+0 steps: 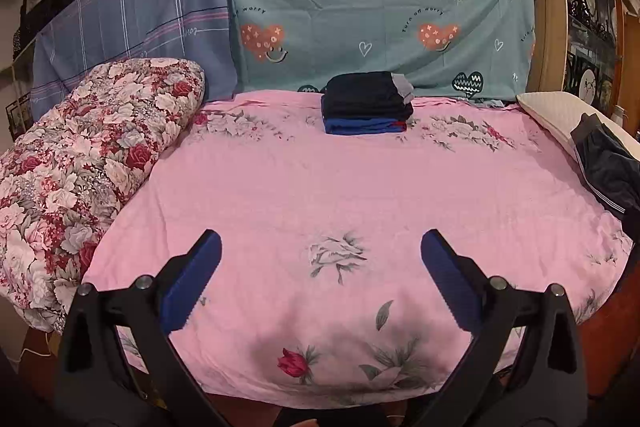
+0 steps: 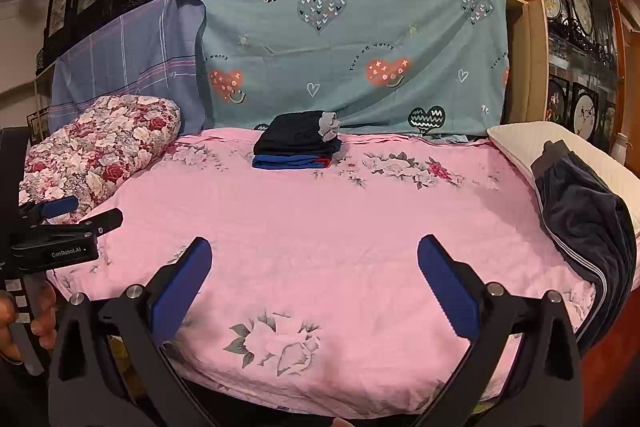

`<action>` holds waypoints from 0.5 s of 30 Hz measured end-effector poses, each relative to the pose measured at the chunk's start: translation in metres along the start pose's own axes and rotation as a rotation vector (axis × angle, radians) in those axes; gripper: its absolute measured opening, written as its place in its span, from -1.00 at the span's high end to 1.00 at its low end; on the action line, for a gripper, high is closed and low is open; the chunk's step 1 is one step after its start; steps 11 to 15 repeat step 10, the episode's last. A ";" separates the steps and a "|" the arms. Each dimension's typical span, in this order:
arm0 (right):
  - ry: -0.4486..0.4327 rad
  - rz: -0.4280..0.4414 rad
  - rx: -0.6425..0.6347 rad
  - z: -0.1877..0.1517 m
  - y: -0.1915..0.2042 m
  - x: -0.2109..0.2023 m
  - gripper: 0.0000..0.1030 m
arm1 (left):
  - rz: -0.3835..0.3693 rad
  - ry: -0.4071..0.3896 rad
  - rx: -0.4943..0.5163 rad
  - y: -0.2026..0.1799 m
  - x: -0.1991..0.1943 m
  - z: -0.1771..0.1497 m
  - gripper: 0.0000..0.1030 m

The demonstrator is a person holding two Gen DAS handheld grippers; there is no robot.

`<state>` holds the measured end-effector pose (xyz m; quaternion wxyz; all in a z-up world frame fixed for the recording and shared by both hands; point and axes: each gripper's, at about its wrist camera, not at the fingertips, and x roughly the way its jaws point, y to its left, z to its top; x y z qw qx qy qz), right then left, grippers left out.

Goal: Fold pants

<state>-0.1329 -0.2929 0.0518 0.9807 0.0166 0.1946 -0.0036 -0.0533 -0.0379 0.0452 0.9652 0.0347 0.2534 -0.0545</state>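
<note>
Both grippers hovering spread wide over the pink bedsheet (image 1: 280,187), nothing gripped

Floral quilt (image 1: 80,163) is lying at the left; left gripper (image 1: 320,247) and right gripper (image 2: 314,259) are gaping empty; folded stack (image 1: 366,105) is sitting at the back; dark pants (image 2: 584,223), perhaps striped, are draping unfolded off a pillow (image 2: 520,143) at the right

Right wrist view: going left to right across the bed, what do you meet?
Left gripper → flowered quilt → folded stack of clothes → white pillow → dark unfolded pants.
</note>
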 end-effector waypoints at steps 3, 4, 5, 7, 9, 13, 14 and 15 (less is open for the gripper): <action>0.000 -0.001 0.000 0.000 -0.001 0.002 -0.97 | 0.009 0.004 -0.012 0.003 0.001 0.001 -0.96; 0.000 -0.001 -0.001 0.000 -0.001 0.002 -0.97 | 0.016 0.006 -0.013 0.004 0.002 0.001 -0.96; 0.000 -0.002 -0.002 0.000 -0.001 0.002 -0.97 | 0.028 0.008 -0.013 0.005 0.004 0.001 -0.96; 0.004 0.001 -0.006 0.000 -0.002 0.004 -0.97 | 0.043 0.004 -0.011 0.006 0.005 0.001 -0.96; 0.009 0.003 -0.004 0.000 -0.004 0.007 -0.97 | 0.045 0.001 -0.010 0.006 0.006 0.001 -0.96; 0.011 0.003 -0.002 -0.001 -0.004 0.008 -0.97 | 0.049 0.000 -0.006 0.005 0.007 0.000 -0.96; 0.011 0.003 -0.002 -0.001 -0.004 0.008 -0.97 | 0.049 0.000 -0.006 0.005 0.007 0.000 -0.96; 0.011 0.003 -0.002 -0.001 -0.004 0.008 -0.97 | 0.049 0.000 -0.006 0.005 0.007 0.000 -0.96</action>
